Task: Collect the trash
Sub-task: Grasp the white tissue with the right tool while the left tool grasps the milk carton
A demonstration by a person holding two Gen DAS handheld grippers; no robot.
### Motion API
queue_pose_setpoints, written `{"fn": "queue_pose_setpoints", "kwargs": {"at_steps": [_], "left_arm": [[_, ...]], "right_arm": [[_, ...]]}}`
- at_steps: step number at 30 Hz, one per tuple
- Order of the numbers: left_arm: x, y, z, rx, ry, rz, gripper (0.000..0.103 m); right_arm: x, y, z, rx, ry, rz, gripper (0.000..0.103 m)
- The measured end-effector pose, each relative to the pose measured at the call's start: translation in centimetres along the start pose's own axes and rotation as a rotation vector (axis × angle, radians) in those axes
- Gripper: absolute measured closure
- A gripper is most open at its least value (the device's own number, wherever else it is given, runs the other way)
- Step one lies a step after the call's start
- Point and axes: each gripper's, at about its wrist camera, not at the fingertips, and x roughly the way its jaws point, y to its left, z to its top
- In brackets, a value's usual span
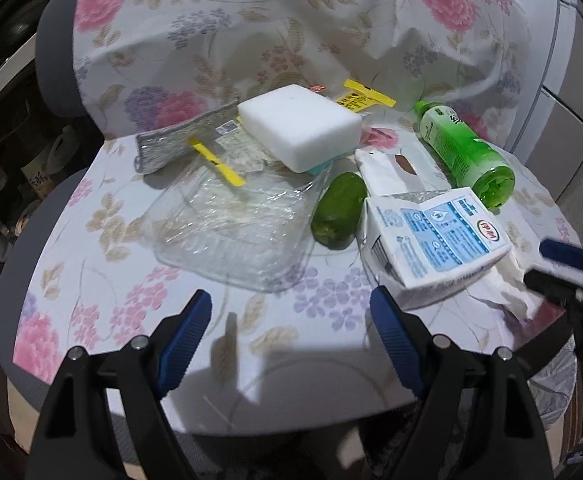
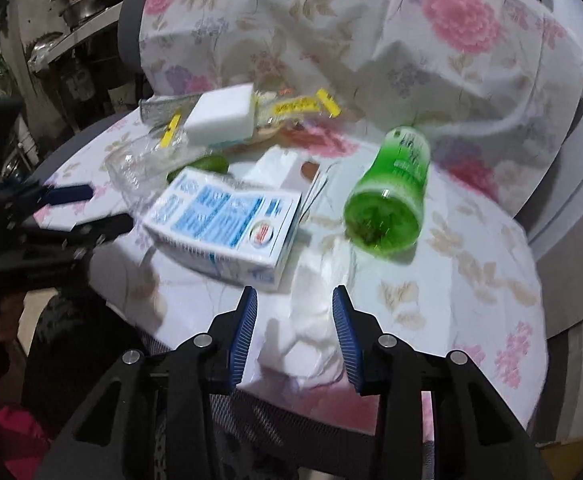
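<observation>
Trash lies on a chair seat draped in a floral cloth [image 1: 103, 272]. My right gripper [image 2: 294, 294] is shut on a crumpled white tissue [image 2: 311, 320] at the seat's front edge, its pads against the tissue's sides. From the left wrist view that gripper [image 1: 551, 268] shows on the tissue [image 1: 507, 284] at far right. A blue-and-white milk carton [image 1: 439, 236] [image 2: 227, 224] lies just behind it. My left gripper [image 1: 291, 300] hangs open over bare cloth, in front of a clear plastic tray [image 1: 231, 228]. A green bottle [image 1: 463, 148] [image 2: 391, 196] lies on its side.
A white foam block [image 1: 299, 128], a silver pouch [image 1: 179, 140], yellow wrappers [image 1: 363, 98], a white paper bag [image 1: 387, 172] and a green fruit [image 1: 339, 208] crowd the seat's back. The cloth-covered backrest [image 1: 251, 20] rises behind. A bag-lined bin [image 1: 559, 384] stands below the seat's front right.
</observation>
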Motion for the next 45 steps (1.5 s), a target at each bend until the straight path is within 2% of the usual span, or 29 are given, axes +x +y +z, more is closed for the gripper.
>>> {"fn": "queue_pose_setpoints", "kwargs": {"at_steps": [4,7,9,13,17,18,19,20,21,24,25,27,29,31,33,37,42,43,45], "left_arm": [[1.3,-0.5,0.5,0.024,0.018,0.026,0.028],[2.0,-1.0,0.8,0.051,0.031,0.005,0.031],[2.2,-1.7,0.9,0.085,0.039,-0.079,0.042],[1.5,-3.9,0.7,0.168,0.035,-0.189,0.043],[-0.4,-7.5,-0.3,0.302,0.024,-0.334,0.043],[-0.6,-8.0,-0.5,0.32,0.022,-0.346,0.043],[-1.0,-8.4,-0.7,0.329,0.015,-0.346,0.042],[-1.1,-8.6,-0.7,0.325,0.011,-0.336,0.034],[-1.2,-8.4,-0.6,0.314,-0.001,-0.321,0.02],[-1.2,-7.0,0.4,0.261,-0.065,-0.257,0.008],[-0.9,-6.6,0.8,0.242,-0.062,-0.253,0.008],[-0.1,-6.1,1.7,0.22,-0.054,-0.261,0.008],[0.9,-6.5,2.2,0.241,-0.049,-0.249,0.007],[1.9,-7.2,2.5,0.264,-0.032,-0.224,0.007],[2.7,-7.7,2.8,0.264,-0.014,-0.248,0.008],[1.7,-8.5,2.2,0.266,-0.007,-0.385,0.01],[0.6,-10.3,1.0,0.303,0.014,-0.513,0.015],[0.5,-10.4,1.0,0.303,0.013,-0.512,0.015],[0.3,-10.2,1.2,0.295,-0.001,-0.459,0.014]], "right_arm": [[1.5,-0.4,-0.1,0.004,0.011,-0.002,0.067],[2.3,-0.6,0.4,0.0,0.008,-0.016,0.068],[2.8,-1.0,1.0,-0.01,0.007,-0.023,0.069],[3.3,-1.8,2.6,-0.022,0.0,-0.015,0.071],[3.3,-2.4,3.9,-0.023,-0.015,-0.03,0.071],[3.2,-2.7,4.2,-0.017,-0.019,-0.045,0.071],[2.9,-3.0,4.2,-0.008,-0.025,-0.055,0.071],[2.2,-3.7,4.1,0.023,-0.041,-0.058,0.071],[1.7,-4.2,4.0,0.047,-0.052,-0.052,0.07],[0.1,-5.8,2.8,0.101,-0.068,-0.042,0.069],[-0.2,-6.2,2.6,0.112,-0.069,-0.038,0.067],[-0.8,-7.0,1.7,0.147,-0.071,-0.02,0.051],[-1.4,-7.7,0.9,0.177,-0.077,-0.005,0.048],[-1.9,-8.1,0.2,0.193,-0.078,0.002,0.046],[-2.3,-8.3,-0.3,0.198,-0.081,0.001,0.045],[-3.2,-8.9,-1.1,0.212,-0.089,-0.016,0.045],[-4.0,-10.0,-1.7,0.241,-0.101,-0.037,0.045],[-4.1,-10.1,-1.8,0.245,-0.102,-0.038,0.045],[-4.3,-10.4,-2.1,0.255,-0.102,-0.042,0.045]]}}
